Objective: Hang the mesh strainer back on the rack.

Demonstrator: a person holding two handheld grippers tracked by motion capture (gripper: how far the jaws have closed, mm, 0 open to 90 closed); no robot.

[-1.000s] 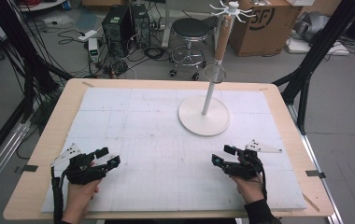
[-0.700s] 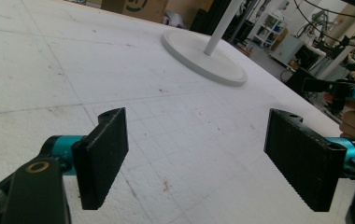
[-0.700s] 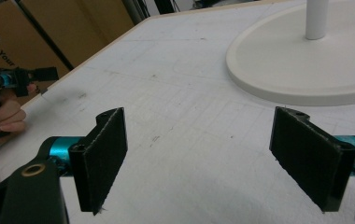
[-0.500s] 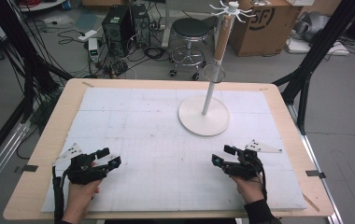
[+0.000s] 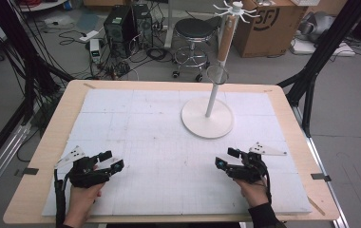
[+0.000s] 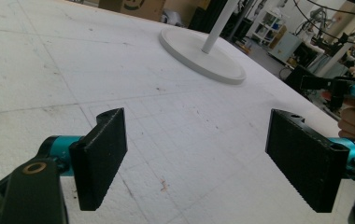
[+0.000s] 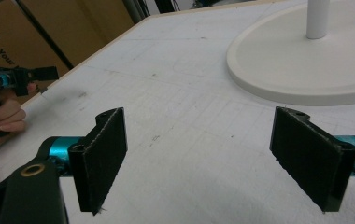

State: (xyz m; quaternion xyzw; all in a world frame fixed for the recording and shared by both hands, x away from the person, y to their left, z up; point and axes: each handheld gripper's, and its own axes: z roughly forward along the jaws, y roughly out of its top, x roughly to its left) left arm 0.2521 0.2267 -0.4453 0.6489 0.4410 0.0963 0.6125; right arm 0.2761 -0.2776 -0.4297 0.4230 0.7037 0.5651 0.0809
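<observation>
Lab floor with cables, a stool [image 5: 195, 29] and a cardboard box [image 5: 264, 23] lies behind a wooden table [image 5: 41, 156] covered by a white gridded mat [image 5: 159, 142]. Left gripper [image 5: 113, 161] rests at the mat's near left, right gripper [image 5: 222, 159] at near right, well apart; both have 2 jaws spread wide with nothing between them. White stand [image 5: 207, 118], round base and upright pole, sits on the mat's far right half, nearer the right gripper, untouched.

Stand [image 5: 207, 116] on mat [image 5: 145, 118], far right of centre — left claw [image 5: 113, 162] and right claw [image 5: 226, 159] near front edge.
</observation>
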